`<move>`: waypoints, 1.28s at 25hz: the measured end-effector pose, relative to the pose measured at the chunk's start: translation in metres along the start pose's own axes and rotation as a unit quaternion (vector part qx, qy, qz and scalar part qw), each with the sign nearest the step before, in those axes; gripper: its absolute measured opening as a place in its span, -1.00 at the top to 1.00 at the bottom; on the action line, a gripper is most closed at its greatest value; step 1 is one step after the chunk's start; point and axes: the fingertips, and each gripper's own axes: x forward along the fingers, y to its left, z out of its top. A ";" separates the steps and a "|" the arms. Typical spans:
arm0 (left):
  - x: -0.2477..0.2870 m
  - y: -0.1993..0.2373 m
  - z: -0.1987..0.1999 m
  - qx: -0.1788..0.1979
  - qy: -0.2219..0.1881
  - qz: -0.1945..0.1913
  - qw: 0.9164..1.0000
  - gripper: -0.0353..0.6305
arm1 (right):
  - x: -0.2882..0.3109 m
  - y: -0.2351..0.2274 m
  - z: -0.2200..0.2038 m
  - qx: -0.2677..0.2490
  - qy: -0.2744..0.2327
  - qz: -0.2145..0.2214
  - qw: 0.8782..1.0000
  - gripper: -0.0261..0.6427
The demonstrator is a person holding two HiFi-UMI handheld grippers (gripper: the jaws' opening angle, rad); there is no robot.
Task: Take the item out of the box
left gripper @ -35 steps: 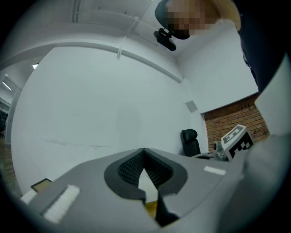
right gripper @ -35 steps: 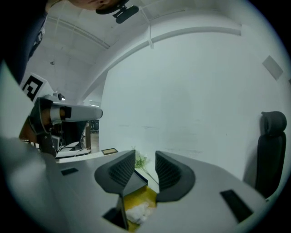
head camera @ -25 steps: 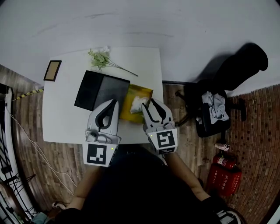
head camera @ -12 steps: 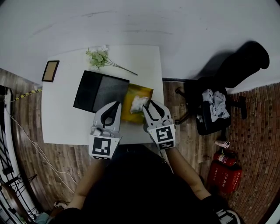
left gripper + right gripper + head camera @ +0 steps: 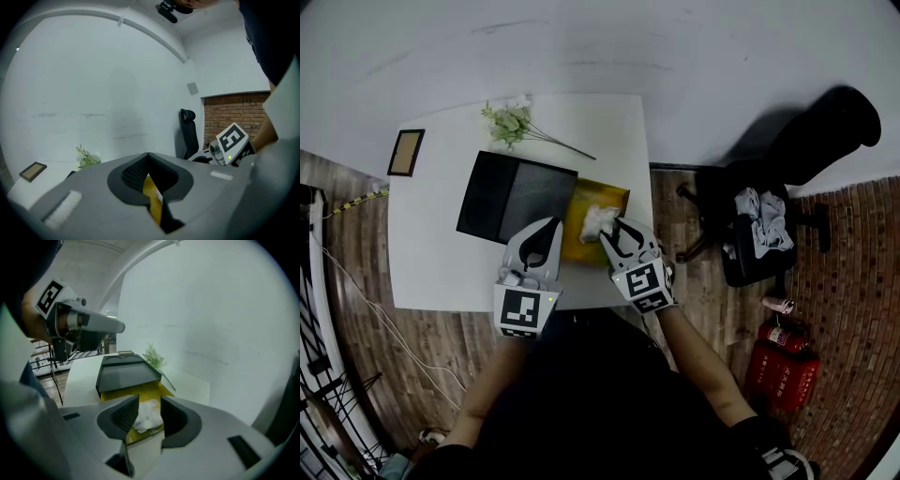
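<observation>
The right tool (image 5: pixel 150 401) is held with its grey, ribbed-padded jaws apart, and nothing is gripped by them. A white, crumpled, soft-looking item (image 5: pixel 147 416) is seen just beyond the gap, lying inside an open yellow box (image 5: pixel 121 394). The left tool (image 5: pixel 148 155) is seen with its jaw tips brought together. Only a sliver of the yellow box shows through the opening behind its pads, and nothing is clamped. Both tools are poised over the near edge of a white, smooth, square worktop (image 5: pixel 441 253), the left one at the box's left side.

A black, flat, rectangular lid (image 5: pixel 517 197) with a raised rim is laid beside the box, overlapping its left edge. A green sprig (image 5: pixel 514 124) with a thin stem is laid at the far side of the worktop, and a small wood-coloured frame (image 5: pixel 406 152) lies at the far left corner. A black chair (image 5: pixel 750 234) draped with cloth stands on the plank floor to the right.
</observation>
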 end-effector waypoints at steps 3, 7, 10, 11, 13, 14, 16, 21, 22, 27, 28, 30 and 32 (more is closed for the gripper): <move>0.002 0.002 -0.003 0.001 0.006 0.000 1.000 0.87 | 0.007 0.004 -0.006 -0.022 0.024 0.017 0.999 0.50; 0.004 0.004 -0.005 0.006 0.006 -0.003 1.000 0.87 | 0.018 0.009 -0.018 -0.065 0.062 0.042 0.995 0.48; 0.006 0.005 -0.008 -0.006 0.017 -0.002 1.000 0.87 | 0.027 0.012 -0.024 -0.094 0.086 0.063 0.990 0.46; 0.007 0.006 -0.009 -0.007 0.019 -0.002 1.000 0.87 | 0.029 0.012 -0.026 -0.104 0.094 0.070 0.988 0.45; 0.008 0.007 -0.010 -0.010 0.020 -0.001 1.000 0.87 | 0.034 0.013 -0.030 -0.124 0.111 0.083 0.983 0.44; 0.008 0.008 -0.010 -0.010 0.020 0.000 1.000 0.87 | 0.036 0.013 -0.032 -0.136 0.119 0.089 0.979 0.44; 0.008 0.009 -0.011 -0.012 0.023 0.001 1.000 0.87 | 0.039 0.015 -0.035 -0.162 0.134 0.105 0.972 0.44; 0.005 0.016 -0.015 -0.017 0.029 0.011 0.999 0.87 | 0.047 0.025 -0.042 -0.235 0.178 0.154 0.943 0.42; 0.004 0.019 -0.015 -0.016 0.029 0.013 0.999 0.87 | 0.048 0.027 -0.045 -0.248 0.191 0.163 0.936 0.42; 0.000 0.027 -0.016 -0.008 0.023 0.022 0.999 0.87 | 0.054 0.031 -0.059 -0.287 0.235 0.190 0.909 0.41; 0.000 0.028 -0.016 -0.013 0.026 0.024 0.999 0.87 | 0.055 0.032 -0.061 -0.291 0.240 0.194 0.906 0.41; -0.003 0.029 -0.018 -0.034 0.038 0.032 0.998 0.87 | 0.057 0.033 -0.063 -0.296 0.245 0.199 0.901 0.41; -0.004 0.031 -0.019 -0.044 0.045 0.037 0.997 0.87 | 0.059 0.034 -0.064 -0.303 0.247 0.199 0.898 0.42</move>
